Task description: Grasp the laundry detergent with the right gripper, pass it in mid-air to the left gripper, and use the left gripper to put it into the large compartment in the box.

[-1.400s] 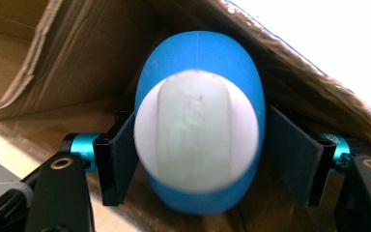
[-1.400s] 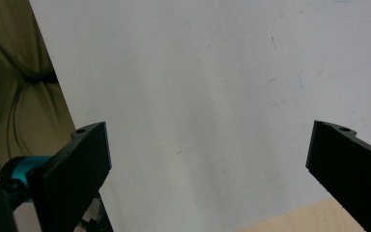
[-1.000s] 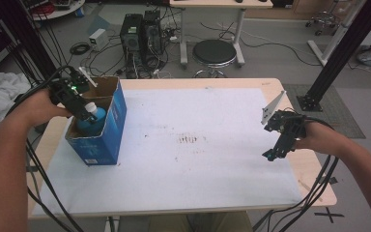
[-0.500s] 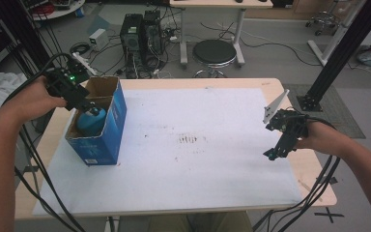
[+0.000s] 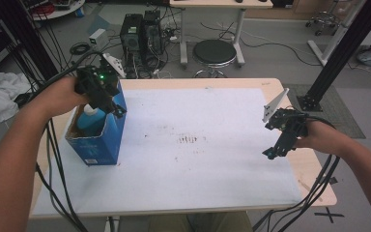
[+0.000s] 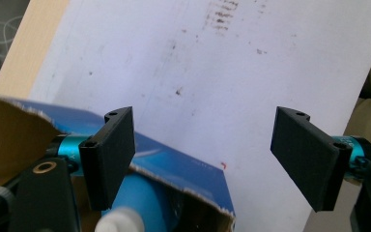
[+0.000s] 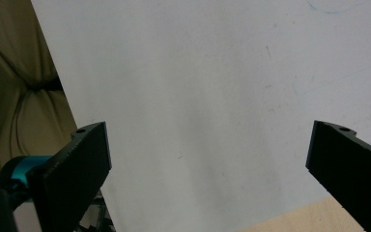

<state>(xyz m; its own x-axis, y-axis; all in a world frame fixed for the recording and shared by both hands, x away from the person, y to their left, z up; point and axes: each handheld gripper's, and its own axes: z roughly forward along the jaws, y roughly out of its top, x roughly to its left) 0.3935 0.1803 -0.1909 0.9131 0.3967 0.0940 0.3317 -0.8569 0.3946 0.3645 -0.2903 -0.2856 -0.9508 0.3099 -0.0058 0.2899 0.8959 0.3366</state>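
- Placement looks finished for the blue plastic bottle with a white cap [image 5: 90,117]: it stands inside the open blue cardboard box [image 5: 107,140] at the table's left edge, its cap [image 6: 121,221] visible at the bottom of the left gripper view.
- Left gripper [image 5: 116,110] hovers over the box's right wall with its jaws spread and nothing between them; one pad [image 6: 111,159] sits just above the torn cardboard rim.
- Judging from this, the step in hand is drawing that gripper clear of the box. Doing it well means lifting straight off before swinging sideways, so that neither pad catches the rim and tips the box.
- Jaws are best left spread as they are; closing them near the flap could snag the cardboard.
- Cables [image 5: 53,159] hang from the left hand beside the box; they should not drag across it.
- Right gripper [image 5: 272,153] rests low over the white paper sheet [image 5: 198,169] near the table's right edge, well apart from the box, jaws wide and empty; it has no need to move.
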